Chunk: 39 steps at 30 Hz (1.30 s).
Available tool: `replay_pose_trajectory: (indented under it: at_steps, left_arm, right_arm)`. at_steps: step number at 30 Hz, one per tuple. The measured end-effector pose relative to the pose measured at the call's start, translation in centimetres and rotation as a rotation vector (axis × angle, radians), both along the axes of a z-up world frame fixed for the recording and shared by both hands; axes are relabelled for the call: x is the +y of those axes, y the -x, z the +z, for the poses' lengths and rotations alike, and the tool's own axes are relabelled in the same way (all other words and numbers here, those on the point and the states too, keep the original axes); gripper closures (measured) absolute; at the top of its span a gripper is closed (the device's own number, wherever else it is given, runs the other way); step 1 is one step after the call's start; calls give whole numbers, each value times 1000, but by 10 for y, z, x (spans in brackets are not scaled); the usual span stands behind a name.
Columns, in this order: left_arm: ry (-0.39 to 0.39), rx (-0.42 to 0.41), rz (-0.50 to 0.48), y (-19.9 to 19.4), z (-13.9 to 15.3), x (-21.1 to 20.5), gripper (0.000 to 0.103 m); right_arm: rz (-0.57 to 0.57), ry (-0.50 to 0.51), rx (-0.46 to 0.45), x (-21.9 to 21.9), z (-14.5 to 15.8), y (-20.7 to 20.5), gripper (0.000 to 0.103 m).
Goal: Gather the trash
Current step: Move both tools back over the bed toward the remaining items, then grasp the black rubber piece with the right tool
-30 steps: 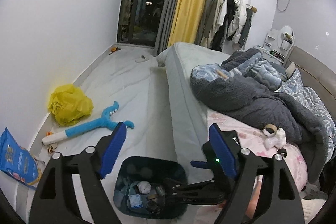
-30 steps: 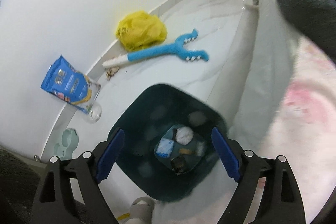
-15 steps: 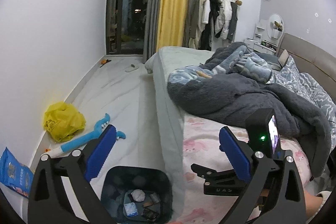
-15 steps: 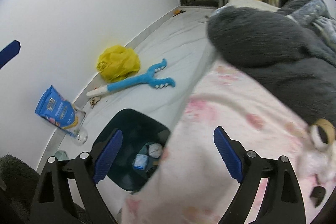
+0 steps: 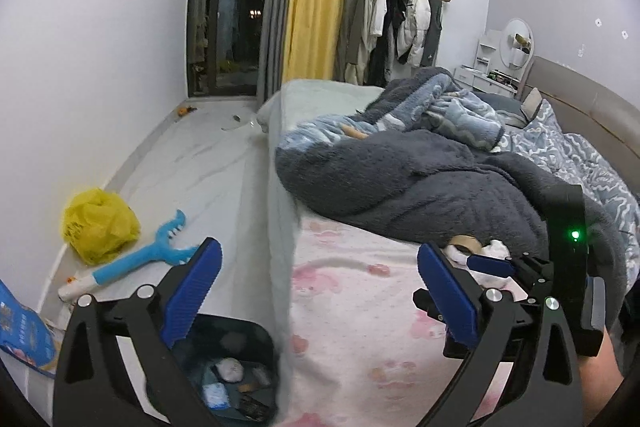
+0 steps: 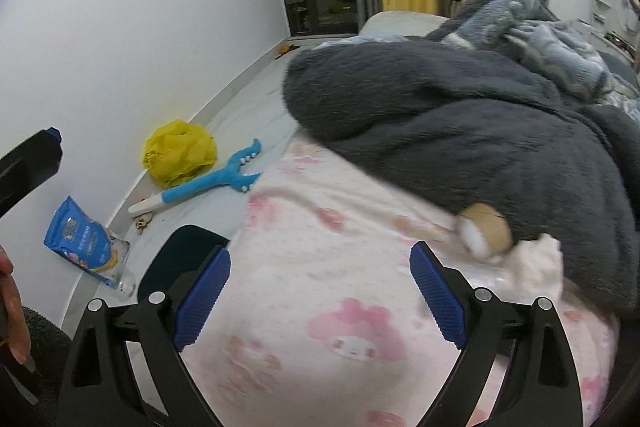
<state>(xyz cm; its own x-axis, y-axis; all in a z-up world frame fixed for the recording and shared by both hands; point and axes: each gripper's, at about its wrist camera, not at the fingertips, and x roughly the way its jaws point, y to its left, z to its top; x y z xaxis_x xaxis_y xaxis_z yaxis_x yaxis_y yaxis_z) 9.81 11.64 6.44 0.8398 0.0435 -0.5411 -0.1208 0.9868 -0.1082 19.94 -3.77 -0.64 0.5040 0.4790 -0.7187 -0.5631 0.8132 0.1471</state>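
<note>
A dark bin [image 5: 240,339] with several scraps inside stands on the floor against the bed's side; its rim also shows in the right wrist view [image 6: 180,251]. A cardboard tape roll [image 6: 486,229] and crumpled white tissue [image 6: 536,263] lie on the pink sheet [image 6: 340,267] by the grey blanket; they also show in the left wrist view [image 5: 466,243]. My right gripper [image 6: 320,291] is open and empty above the sheet, left of the roll. My left gripper [image 5: 320,291] is open and empty over the bed's edge, with the right gripper's body beyond its right finger.
A yellow plastic bag [image 5: 98,225], a blue toy grabber [image 5: 136,265] and a blue snack packet [image 6: 78,239] lie on the floor by the white wall. A heap of grey and blue blankets [image 5: 440,179] covers the bed.
Both grippers rose and swung right, from above the bin to over the bed. The tape roll and tissue came closer in the right wrist view. Both stayed open.
</note>
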Motion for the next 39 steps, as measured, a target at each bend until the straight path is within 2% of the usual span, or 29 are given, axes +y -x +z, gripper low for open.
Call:
replay_pose_trajectory:
  at_steps: [3, 10, 13, 21, 27, 32, 39]
  left_arm:
    - [22, 19, -11, -9, -3, -12, 3]
    - [-48, 39, -35, -23, -14, -39, 3]
    - [-85, 40, -69, -28, -17, -53, 3]
    - [-106, 50, -175, -41, -30, -74, 3]
    - [-55, 68, -237, -61, -45, -81, 3]
    - [-35, 63, -288, -76, -62, -88, 3]
    - [10, 119, -321, -100, -88, -99, 3]
  right_arm:
    - [-23, 0, 4, -17, -1, -4, 11]
    - [-76, 18, -2, -57, -12, -7, 11]
    - [-104, 13, 3, -73, -20, -10, 11]
    - [-177, -29, 20, -100, -25, -12, 11]
    - [-232, -20, 21, -115, -32, -9, 11]
    - [-243, -15, 55, -124, -45, -10, 11]
    - [-286, -9, 78, -133, -60, -14, 11]
